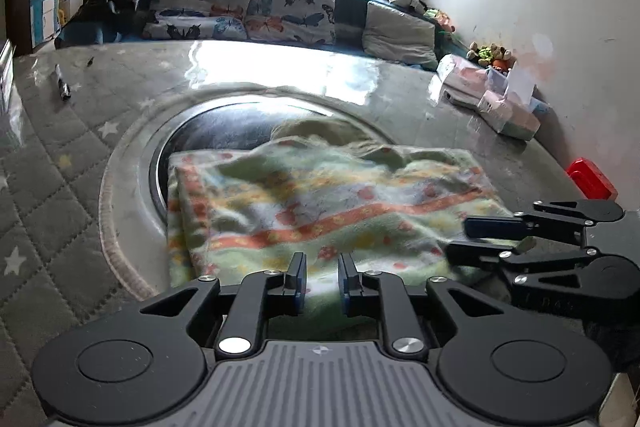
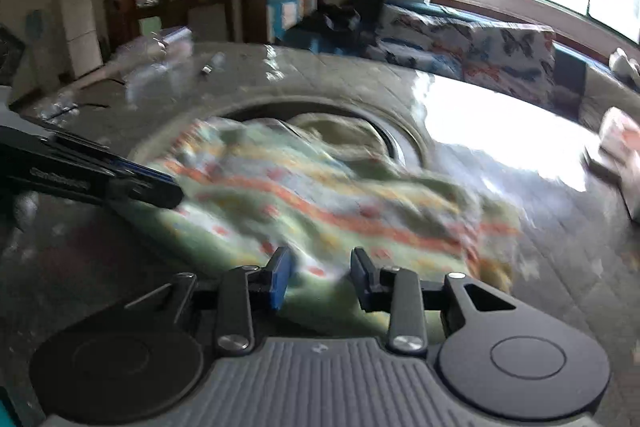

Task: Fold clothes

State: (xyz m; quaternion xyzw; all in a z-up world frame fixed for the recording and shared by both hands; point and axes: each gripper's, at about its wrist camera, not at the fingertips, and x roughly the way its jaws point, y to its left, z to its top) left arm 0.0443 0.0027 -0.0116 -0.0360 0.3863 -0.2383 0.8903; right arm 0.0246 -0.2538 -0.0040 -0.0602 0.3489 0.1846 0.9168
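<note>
1. Far left, left wrist view: a black marker [image 1: 63,87] lies on the quilted table [image 1: 48,195], well apart from the work. Leave it.
2. The fleece cloth [image 1: 320,203] (green, with orange flowered bands) lies partly folded over the round steel ring [image 1: 160,147] set in the table, its near edge towards you.
3. Left gripper [image 1: 322,281]: fingers apart, nothing clamped. It sits low at the near hem, level and pointing forward across the cloth. The hem lies in the gap between the fingers.
4. Right gripper [image 2: 322,277]: fingers apart, a wider gap, nothing held. It is low over the near right part of the cloth [image 2: 320,203], angled left towards its partner. This view is motion-blurred, so whether it touches the fabric cannot be told.
5. Judgement: the step in hand is taking the near edge for the next fold.
   - Close each pair on all layers of the hem, not just the top.
   - Keep the two grips spread along the edge so it lifts straight.
   - Carry it over evenly; fleece is thick and may slip.
6. Far right: tissue packs [image 1: 500,103] and a red box [image 1: 590,179] stand near the wall. Keep the cloth off them.
</note>
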